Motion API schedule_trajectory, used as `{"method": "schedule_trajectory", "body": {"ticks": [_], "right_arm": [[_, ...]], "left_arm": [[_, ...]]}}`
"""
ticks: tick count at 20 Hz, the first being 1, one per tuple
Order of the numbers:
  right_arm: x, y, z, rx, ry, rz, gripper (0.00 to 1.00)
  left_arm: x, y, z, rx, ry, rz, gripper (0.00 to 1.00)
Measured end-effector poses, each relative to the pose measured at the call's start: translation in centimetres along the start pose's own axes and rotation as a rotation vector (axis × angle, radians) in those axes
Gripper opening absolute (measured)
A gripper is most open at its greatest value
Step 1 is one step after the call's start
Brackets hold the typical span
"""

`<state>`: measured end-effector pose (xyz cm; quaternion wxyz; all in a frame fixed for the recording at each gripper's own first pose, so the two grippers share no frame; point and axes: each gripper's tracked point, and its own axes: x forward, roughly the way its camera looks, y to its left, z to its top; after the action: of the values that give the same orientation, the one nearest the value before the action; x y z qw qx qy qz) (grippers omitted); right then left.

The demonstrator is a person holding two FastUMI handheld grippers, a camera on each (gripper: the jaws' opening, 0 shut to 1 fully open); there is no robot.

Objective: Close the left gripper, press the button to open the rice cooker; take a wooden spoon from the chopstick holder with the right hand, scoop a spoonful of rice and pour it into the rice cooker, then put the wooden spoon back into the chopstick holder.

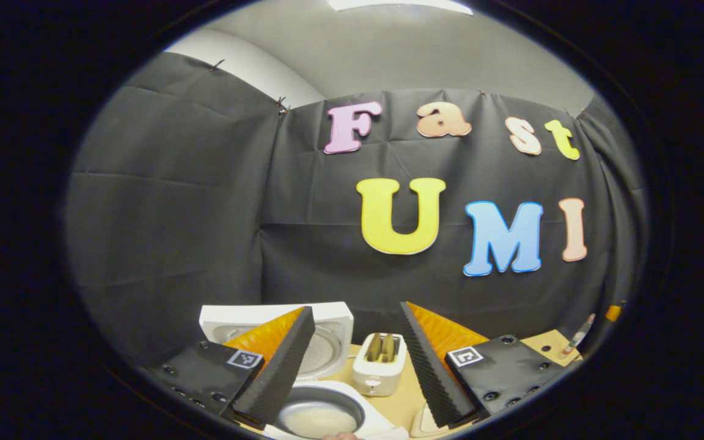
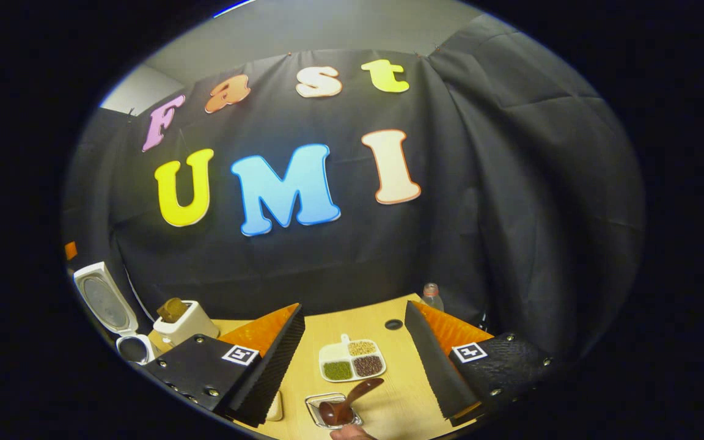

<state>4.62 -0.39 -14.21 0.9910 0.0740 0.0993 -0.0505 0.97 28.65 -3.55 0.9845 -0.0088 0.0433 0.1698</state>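
Already the rice cooker [image 1: 321,391] stands open, its lid [image 1: 327,342] tipped back and pale rice showing in the pot, so the button step looks done. The left tongs [image 1: 352,366] hang released above it, jaws spread wide and grasping nothing. The right tongs [image 2: 352,366] are likewise spread and empty, held over the worktop [image 2: 401,391]. Between their fingers lies the wooden spoon [image 2: 352,397], its bowl resting in a small clear dish [image 2: 333,412], not in the chopstick holder [image 2: 181,324], which stands well apart toward the cooker.

I judge the pour finished and the return of the spoon still to do. The next move calls for the right tongs to drop, clench the handle and carry it across to the holder. The divided dish of grains [image 2: 352,362] sits just beyond the spoon; the near worktop edge is close below, so the descent wants care.
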Motion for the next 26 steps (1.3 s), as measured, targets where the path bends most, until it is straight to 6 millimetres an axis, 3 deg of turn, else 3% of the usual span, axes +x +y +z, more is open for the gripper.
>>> {"method": "schedule_trajectory", "body": {"ticks": [5,7,9,10,14,17,20,26], "right_arm": [[-0.9,2.6,3.3,-0.029,-0.073,0.074,0.99],[-1.2,3.8,4.0,-0.037,-0.089,0.109,0.99],[-1.2,4.7,4.4,-0.053,-0.101,0.138,0.99],[-1.0,5.0,4.8,-0.052,-0.106,0.145,0.99],[-0.7,5.9,5.4,-0.04,-0.113,0.157,0.99],[-0.4,6.3,5.2,-0.041,-0.111,0.164,0.99],[-0.3,6.4,4.9,-0.046,-0.1,0.167,0.99],[-0.5,7.9,5.3,-0.049,-0.112,0.2,0.99]], "left_arm": [[6.0,5.3,2.5,-0.018,-0.02,0.074,0.91],[8.2,7.3,2.2,0.013,-0.016,0.106,0.91],[10.2,8.8,0.9,0.018,0.007,0.122,0.98],[11.2,9.8,0.0,0.009,0.031,0.129,0.91],[14.6,12.2,-4.1,-0.022,0.148,0.167,0.96],[15.5,13.3,-6.4,-0.036,0.192,0.194,0.98],[14.3,12.0,-6.3,0.009,0.188,0.195,0.99],[9.5,10.2,-7.3,0.011,0.169,0.202,0.98]]}}
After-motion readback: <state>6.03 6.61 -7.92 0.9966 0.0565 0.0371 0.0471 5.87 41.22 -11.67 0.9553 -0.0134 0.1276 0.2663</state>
